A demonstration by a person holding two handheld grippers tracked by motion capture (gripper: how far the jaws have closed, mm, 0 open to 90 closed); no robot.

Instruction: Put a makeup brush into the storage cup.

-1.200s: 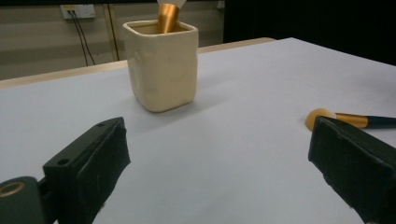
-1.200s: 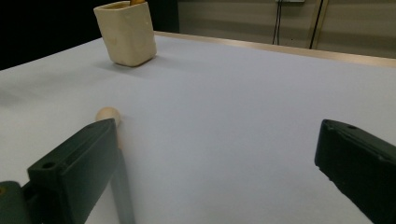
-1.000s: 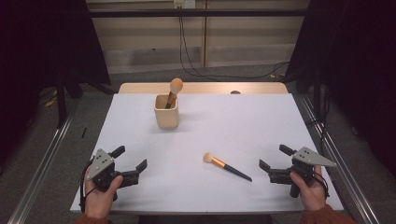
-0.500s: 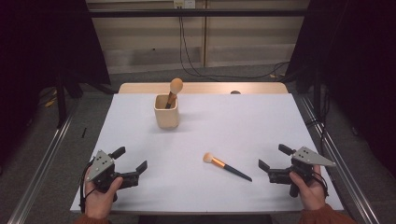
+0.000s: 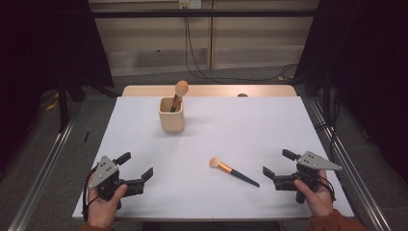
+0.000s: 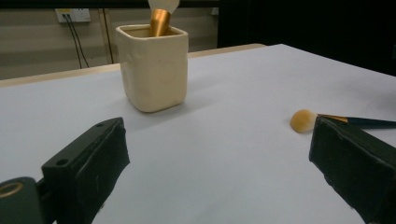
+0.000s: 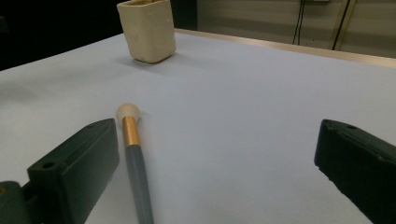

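Observation:
A cream square cup (image 5: 172,115) stands at the back middle of the white table (image 5: 250,122), and a makeup brush (image 5: 180,89) leans in it with its round head up. Another brush (image 5: 235,173) with a gold ferrule and a dark handle lies flat near the front, its head pointing left. My left gripper (image 5: 137,165) rests open at the front left, empty. My right gripper (image 5: 276,162) is open at the front right, just right of the handle's end. From the left gripper (image 6: 217,130) I see the cup (image 6: 153,67) ahead. Beyond the right gripper (image 7: 218,130), the flat brush (image 7: 133,154) lies beside its left jaw.
A wooden tabletop edge (image 5: 211,91) shows behind the white sheet. Metal rails (image 5: 43,159) run along the floor on both sides. Cables (image 5: 192,53) hang on the back wall.

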